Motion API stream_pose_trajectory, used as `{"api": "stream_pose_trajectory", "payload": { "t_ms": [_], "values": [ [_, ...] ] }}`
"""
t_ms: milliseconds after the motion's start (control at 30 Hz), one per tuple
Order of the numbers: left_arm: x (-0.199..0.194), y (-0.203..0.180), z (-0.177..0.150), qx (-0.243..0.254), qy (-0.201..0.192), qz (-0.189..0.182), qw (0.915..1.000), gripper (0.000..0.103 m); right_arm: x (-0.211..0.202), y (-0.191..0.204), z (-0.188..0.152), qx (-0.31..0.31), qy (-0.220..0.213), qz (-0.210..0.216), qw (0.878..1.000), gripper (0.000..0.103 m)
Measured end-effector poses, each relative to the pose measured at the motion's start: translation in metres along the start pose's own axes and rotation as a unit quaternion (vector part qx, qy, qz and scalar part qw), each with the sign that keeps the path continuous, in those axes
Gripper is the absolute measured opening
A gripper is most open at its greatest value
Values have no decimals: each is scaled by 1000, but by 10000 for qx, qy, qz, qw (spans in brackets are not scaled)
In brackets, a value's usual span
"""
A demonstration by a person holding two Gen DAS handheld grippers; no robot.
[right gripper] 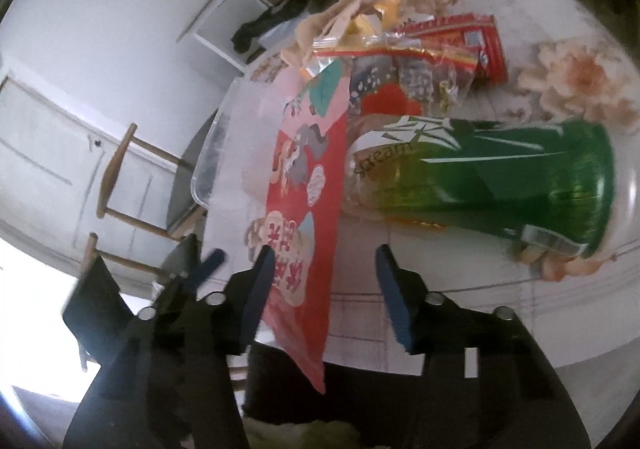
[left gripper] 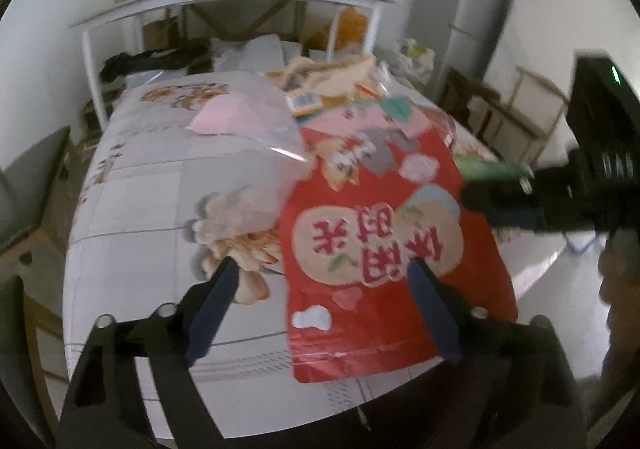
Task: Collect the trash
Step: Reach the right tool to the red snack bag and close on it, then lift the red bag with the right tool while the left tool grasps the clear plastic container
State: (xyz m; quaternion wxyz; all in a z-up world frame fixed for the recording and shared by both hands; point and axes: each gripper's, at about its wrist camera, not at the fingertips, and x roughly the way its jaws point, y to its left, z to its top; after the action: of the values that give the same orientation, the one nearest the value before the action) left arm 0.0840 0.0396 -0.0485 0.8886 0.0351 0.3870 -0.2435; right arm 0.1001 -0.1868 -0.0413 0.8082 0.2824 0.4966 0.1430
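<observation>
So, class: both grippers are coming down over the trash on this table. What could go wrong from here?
1. The red snack bag overhangs the table edge; a nudge from the left gripper might slide it off.
2. The green bottle lies on its side and could roll if bumped.
3. The open right gripper straddles only the bag's edge, so its grip may be weak.

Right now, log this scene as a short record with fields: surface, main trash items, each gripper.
surface: table with flowered cloth
largest item: red snack bag, lying flat, its near end past the table edge
bottle: green bottle, lying on its side, right of the bag
far pile: mixed wrappers
left gripper: open, over the bag's near end, not gripping
right gripper: open, bag's edge between the fingers, not pinched
</observation>
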Motion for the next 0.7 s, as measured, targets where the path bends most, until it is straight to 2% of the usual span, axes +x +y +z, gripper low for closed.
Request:
{"api": "stream_pose_trajectory", "payload": {
  "t_ms": [100,200,300,433,600,700],
  "values": [
    [8,-7,-3,90,153,-147,9997,64,-1,3,3,30,-60,88,9999,37],
    [13,-9,-4,47,248,-343,9991,55,1,3,6,79,-151,135,9998,32],
    [14,-8,-4,-19,294,-455,9985,47,3,2,10,100,-171,128,9997,23],
    [13,-6,-7,-149,327,-590,9976,44,7,-2,12,179,-105,196,9996,5],
    [4,-2,-6,-307,239,-728,9966,44,0,-1,10,71,-160,218,9996,1],
    [-1,1,-1,-307,127,-673,9972,44,-4,4,8,-99,-242,186,9995,0]
  ]
}}
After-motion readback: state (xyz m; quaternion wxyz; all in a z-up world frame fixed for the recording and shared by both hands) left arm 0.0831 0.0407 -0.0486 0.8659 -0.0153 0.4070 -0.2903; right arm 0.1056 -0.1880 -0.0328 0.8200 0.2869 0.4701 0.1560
